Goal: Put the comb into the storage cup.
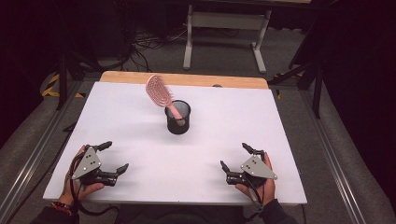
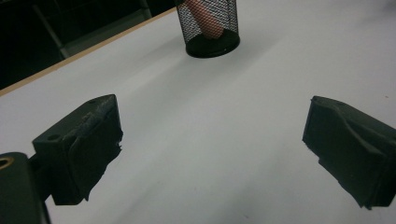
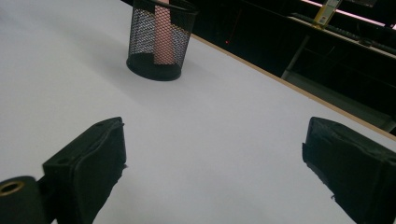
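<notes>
A pink hairbrush (image 1: pixel 159 92) stands handle-down in a black mesh cup (image 1: pixel 178 117) near the middle of the white table, its head leaning up and to the left. Its pink handle (image 2: pixel 203 18) shows through the mesh cup (image 2: pixel 211 28) in the left gripper view, and again through the cup (image 3: pixel 158 39) in the right gripper view. My left gripper (image 1: pixel 115 157) rests at the near left, open, with nothing between its jaws. My right gripper (image 1: pixel 235 156) rests at the near right, open as well and holding nothing.
The white sheet (image 1: pixel 140 140) covers a wooden tabletop whose bare edge (image 1: pixel 187 79) shows at the back. Beyond it stand a white table frame (image 1: pixel 224 32) and cables on a grey floor. Metal rails run along both sides.
</notes>
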`<state>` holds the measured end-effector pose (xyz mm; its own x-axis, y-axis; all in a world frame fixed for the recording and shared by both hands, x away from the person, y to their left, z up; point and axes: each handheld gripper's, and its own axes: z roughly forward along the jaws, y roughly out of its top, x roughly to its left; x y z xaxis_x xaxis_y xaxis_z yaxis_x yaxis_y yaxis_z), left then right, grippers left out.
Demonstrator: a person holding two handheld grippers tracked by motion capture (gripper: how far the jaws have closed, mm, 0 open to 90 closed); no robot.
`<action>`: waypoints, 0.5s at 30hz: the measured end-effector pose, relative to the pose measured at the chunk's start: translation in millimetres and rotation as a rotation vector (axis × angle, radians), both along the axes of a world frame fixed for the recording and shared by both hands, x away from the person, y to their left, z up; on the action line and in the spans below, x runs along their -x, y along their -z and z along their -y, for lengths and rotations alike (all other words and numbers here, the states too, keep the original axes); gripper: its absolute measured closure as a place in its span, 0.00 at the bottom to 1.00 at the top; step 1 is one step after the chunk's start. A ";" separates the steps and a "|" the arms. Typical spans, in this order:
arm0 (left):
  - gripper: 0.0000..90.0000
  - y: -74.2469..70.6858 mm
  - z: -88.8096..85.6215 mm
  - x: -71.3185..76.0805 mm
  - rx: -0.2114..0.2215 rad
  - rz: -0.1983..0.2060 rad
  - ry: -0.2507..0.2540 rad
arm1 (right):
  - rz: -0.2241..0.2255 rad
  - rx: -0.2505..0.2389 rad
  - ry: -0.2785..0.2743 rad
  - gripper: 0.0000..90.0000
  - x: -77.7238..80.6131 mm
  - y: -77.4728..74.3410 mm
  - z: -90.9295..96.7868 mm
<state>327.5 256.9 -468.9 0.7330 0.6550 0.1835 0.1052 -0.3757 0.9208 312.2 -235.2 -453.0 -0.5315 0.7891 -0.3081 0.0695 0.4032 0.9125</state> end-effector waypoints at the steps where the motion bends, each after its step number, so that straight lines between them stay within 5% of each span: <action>1: 0.06 -0.1 -0.1 -0.2 0.003 -0.001 -0.001 | -0.004 -0.012 -0.003 0.07 0.0 -0.3 0.0; 15: 0.06 1.8 4.5 -2.8 -0.023 -0.009 0.031 | 0.000 0.001 -0.007 0.07 0.3 1.0 1.3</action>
